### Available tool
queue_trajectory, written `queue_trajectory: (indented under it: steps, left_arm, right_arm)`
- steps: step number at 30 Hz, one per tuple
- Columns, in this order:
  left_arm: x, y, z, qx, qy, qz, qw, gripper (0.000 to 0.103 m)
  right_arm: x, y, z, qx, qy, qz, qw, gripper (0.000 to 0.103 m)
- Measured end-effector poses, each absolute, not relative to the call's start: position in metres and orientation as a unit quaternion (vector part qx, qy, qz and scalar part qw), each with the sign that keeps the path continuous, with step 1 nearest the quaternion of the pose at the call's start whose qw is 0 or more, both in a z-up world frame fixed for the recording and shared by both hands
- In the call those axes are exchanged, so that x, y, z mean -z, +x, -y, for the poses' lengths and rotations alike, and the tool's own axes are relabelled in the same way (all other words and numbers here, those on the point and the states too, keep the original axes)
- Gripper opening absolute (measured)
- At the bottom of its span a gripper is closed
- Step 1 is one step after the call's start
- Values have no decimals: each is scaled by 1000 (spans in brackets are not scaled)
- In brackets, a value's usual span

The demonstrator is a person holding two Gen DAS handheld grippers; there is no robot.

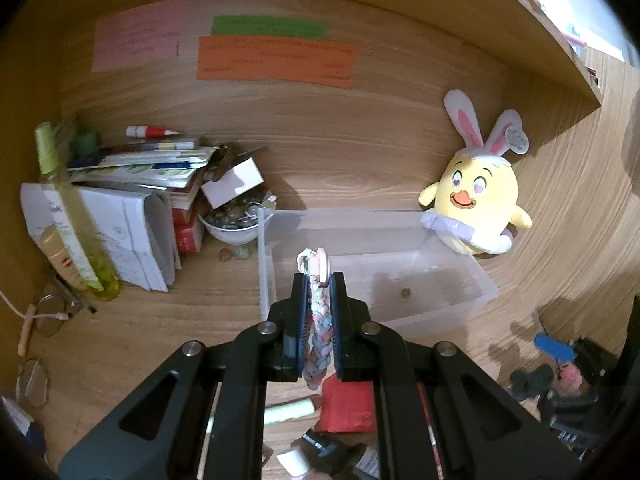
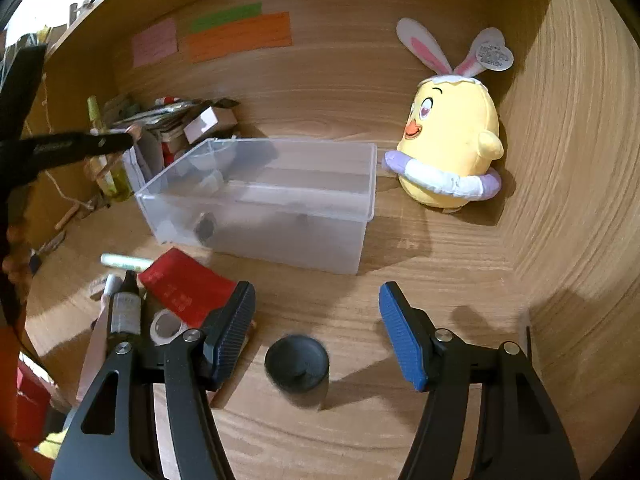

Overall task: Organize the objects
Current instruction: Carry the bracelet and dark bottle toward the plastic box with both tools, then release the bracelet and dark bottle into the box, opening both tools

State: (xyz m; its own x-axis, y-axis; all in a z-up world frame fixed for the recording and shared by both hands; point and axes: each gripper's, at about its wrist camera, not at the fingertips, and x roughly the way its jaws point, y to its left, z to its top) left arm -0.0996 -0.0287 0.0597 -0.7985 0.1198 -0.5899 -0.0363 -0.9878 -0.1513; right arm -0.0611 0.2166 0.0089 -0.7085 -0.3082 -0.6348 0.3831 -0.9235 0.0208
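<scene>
A pastel braided cord (image 1: 320,320) with a pink clip on its end is pinched upright in my left gripper (image 1: 319,280), which is shut on it just before the near wall of a clear plastic bin (image 1: 476,280). The bin (image 2: 360,184) stands in the middle of the wooden desk, with a small dark object (image 2: 206,228) showing through its left end. My right gripper (image 2: 317,294) is open, nearer than the bin. A black round cap (image 2: 297,366) stands on the desk between its blue pads (image 2: 402,336), touching neither.
A yellow plush chick with rabbit ears (image 2: 448,140) leans in the right corner. Books (image 1: 132,184), a bowl of stones (image 1: 236,222) and a spray bottle (image 1: 68,216) crowd the left. A red packet (image 2: 184,292), small bottle (image 2: 126,312) and tape roll (image 2: 166,326) lie front left.
</scene>
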Motion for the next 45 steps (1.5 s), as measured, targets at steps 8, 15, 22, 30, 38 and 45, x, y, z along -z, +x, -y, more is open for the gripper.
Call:
queue_trajectory:
  steps: [8,15,22,30,38,45]
  left_arm:
    - [-53,-123,14,-943,-326,50,50,9]
    - [-41,-142,-2,-940,-337,25,53,9]
    - [-29,-158,-15,-934,-353,5,59,9]
    - [-12,-175,-22,-921,-382,5,71,9]
    - [2,-187,-18,-911,-406,16,77,9]
    - [7,-192,-18,-906,-414,14,83,9]
  right_arm:
    - [12,-63,-231,909,373,-19,183,23]
    - [-9,-78,-228,922,340,-25,185,23]
    - [-55,-97,-216,942,273,-38,191,23]
    - [-76,-135,-192,942,259,-59,204,23]
    - [-53,-181,-168,924,307,-94,206,23]
    - [-19,-207,-153,907,354,-126,193,23]
